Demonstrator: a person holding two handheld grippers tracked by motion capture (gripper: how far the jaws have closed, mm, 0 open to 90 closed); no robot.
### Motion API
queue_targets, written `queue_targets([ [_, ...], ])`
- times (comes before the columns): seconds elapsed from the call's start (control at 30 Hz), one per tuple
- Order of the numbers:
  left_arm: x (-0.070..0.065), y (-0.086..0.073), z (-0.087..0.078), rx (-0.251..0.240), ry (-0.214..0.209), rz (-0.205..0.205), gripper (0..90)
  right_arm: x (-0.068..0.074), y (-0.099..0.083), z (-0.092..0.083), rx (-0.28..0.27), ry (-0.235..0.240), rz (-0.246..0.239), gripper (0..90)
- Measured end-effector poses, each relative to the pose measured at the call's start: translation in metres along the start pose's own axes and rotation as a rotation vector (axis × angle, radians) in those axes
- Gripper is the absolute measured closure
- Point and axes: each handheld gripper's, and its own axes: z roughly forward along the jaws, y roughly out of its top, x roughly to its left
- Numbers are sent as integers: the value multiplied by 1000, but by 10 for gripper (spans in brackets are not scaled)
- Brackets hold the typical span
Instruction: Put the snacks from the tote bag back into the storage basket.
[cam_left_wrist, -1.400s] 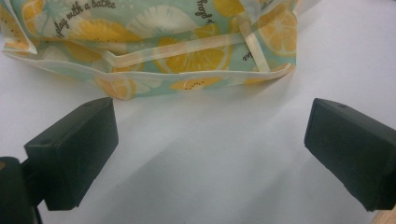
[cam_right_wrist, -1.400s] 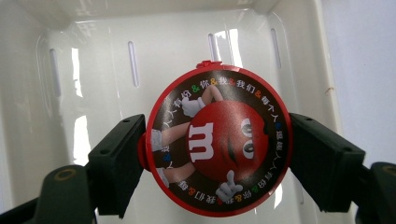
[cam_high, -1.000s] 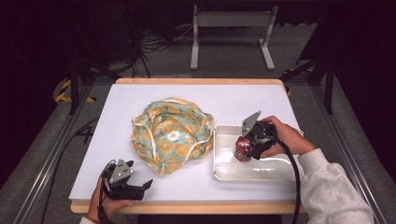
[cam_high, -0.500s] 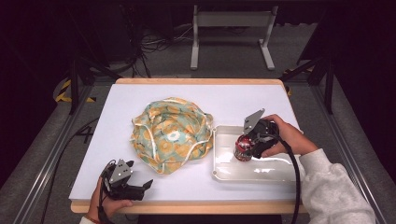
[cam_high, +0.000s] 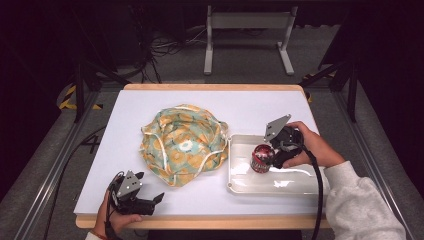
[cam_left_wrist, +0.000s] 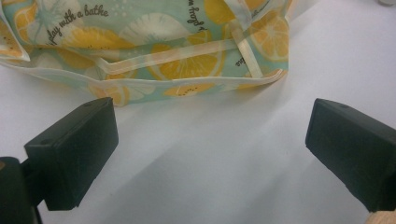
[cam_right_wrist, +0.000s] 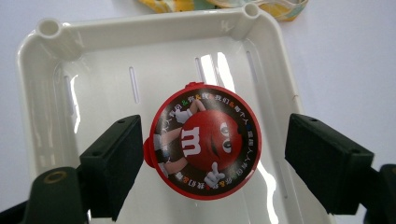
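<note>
Where the white plastic tray (cam_high: 280, 186) sits at the right side of the table (cam_high: 260, 105), a round red candy container (cam_high: 261, 158) stands inside it, toward the tray's left half. In the right gripper view its lid (cam_right_wrist: 205, 141) faces the camera, printed with a red cartoon candy figure, a white "m" and a ring of small characters around the rim. The right gripper (cam_right_wrist: 212, 163) is over the tray with its fingers (cam_right_wrist: 112, 163) spread wide on either side of the container; the left one in that view is just beside or touching the container's edge, which I cannot tell, and the other stands clearly apart from it. In the high view the person's right hand (cam_high: 312, 147) holds this gripper (cam_high: 274, 159) over the tray, its cable trailing back along a grey sleeve (cam_high: 360, 205).

Just left of the tray lies a crumpled cloth bag (cam_high: 182, 142), pale green with orange and lemon slices and cream straps, touching or almost touching the tray's left rim. Its hem shows at the top of the left gripper view (cam_left_wrist: 177, 56), with printed script on the fabric.

The left gripper (cam_high: 152, 201) rests low at the table's front left edge, held in the person's left hand (cam_high: 117, 220). Its fingers (cam_left_wrist: 74, 154) are wide open with only bare white tabletop between them, near the bag but apart from it.
</note>
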Motion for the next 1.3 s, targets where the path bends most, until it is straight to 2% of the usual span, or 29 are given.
queue_targets([
  [0.37,0,1,1,6,2,2,33,0,-8,-8,-19,-40,19,201],
  [0.5,0,1,2,7,1,0,32,1,-12,-13,-35,-63,32,204],
  [0.57,-1,1,2,7,1,0,33,1,-16,-17,-60,-66,49,209],
  [0.67,0,1,2,6,2,-2,32,1,-20,-21,-59,-89,60,208],
  [0.93,0,1,2,5,3,1,33,6,-30,-24,-57,-94,73,207],
  [1.3,0,1,2,11,1,6,33,14,-46,-21,-58,-105,98,208],
])
